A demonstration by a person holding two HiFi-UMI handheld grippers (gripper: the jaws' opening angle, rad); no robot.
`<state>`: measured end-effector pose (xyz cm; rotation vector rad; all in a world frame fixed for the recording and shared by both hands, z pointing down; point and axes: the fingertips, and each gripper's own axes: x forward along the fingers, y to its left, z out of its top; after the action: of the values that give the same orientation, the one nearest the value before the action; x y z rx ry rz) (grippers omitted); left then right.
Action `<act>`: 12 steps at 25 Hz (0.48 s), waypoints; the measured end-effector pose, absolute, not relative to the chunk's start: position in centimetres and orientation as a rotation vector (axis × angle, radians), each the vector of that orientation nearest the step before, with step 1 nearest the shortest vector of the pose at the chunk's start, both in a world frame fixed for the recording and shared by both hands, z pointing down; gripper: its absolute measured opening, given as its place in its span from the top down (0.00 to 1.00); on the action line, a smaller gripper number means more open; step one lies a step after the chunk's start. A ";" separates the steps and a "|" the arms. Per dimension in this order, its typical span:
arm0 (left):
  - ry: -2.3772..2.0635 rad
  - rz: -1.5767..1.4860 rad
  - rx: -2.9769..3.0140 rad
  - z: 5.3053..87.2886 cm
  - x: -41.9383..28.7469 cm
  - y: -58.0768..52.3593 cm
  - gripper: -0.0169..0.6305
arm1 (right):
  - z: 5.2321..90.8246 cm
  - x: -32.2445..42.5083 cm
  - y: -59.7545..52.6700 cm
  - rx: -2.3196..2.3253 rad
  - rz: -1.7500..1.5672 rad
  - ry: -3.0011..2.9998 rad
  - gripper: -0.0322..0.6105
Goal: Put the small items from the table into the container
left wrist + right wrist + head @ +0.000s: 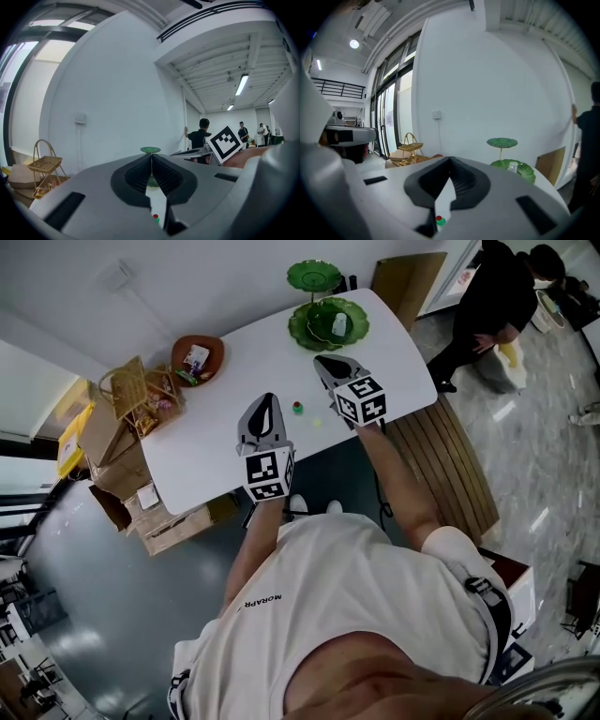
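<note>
head view: left gripper point(268, 401) and right gripper point(322, 361) hover clenched, empty, flanking the red-green piece point(297, 408), so jaws should open, then pinch it squarely.

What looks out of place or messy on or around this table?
Nothing looks spilled or broken. A small red-and-green item lies loose on the white table, not in a container; cardboard boxes are heaped untidily beside its left end.
</note>
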<state>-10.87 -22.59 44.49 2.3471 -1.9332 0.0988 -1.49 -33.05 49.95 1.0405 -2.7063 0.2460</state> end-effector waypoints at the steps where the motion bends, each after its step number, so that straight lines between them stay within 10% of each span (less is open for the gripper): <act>1: -1.936 0.102 2.344 44.6 -10.9 -22.5 0.96 | 50.0 -1.8 -32.6 1.034 0.241 -2.713 0.93; 12: -1.945 0.145 2.328 45.0 -11.1 -21.9 0.97 | 49.0 -4.5 -28.5 1.058 0.216 -2.759 0.93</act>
<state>-11.14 -21.88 45.02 2.3278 -1.9451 0.1450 -4.49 -28.52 48.95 1.0579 -2.7593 0.2161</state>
